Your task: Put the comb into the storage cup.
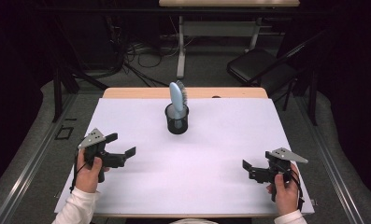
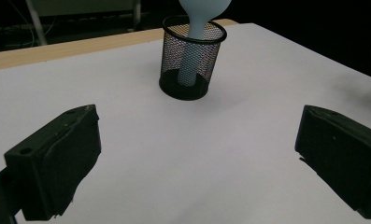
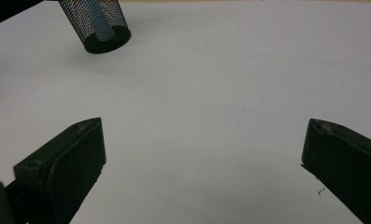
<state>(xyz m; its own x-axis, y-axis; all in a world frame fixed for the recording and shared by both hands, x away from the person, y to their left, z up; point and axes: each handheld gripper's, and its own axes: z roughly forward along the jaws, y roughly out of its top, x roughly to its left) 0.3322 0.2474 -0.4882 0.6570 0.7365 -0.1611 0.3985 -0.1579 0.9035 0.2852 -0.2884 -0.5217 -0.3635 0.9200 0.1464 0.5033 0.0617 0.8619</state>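
Dim room: grey floor (image 1: 29, 154), folding chair (image 1: 258, 65), desk (image 1: 220, 23), tangled cables (image 1: 141, 56).

My left claw (image 1: 120, 145) and right claw (image 1: 247, 169) are matte black, each topped by a grey three-cornered plate with a thin black cable trailing; my sleeves are white.

No writing, label, brand, number or sign can be read on anything in these views.

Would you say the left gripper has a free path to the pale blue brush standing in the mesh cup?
Probably yes. The left gripper is open and pointed toward the mesh cup, with bare white tabletop between them. The brush stands well above the rim.
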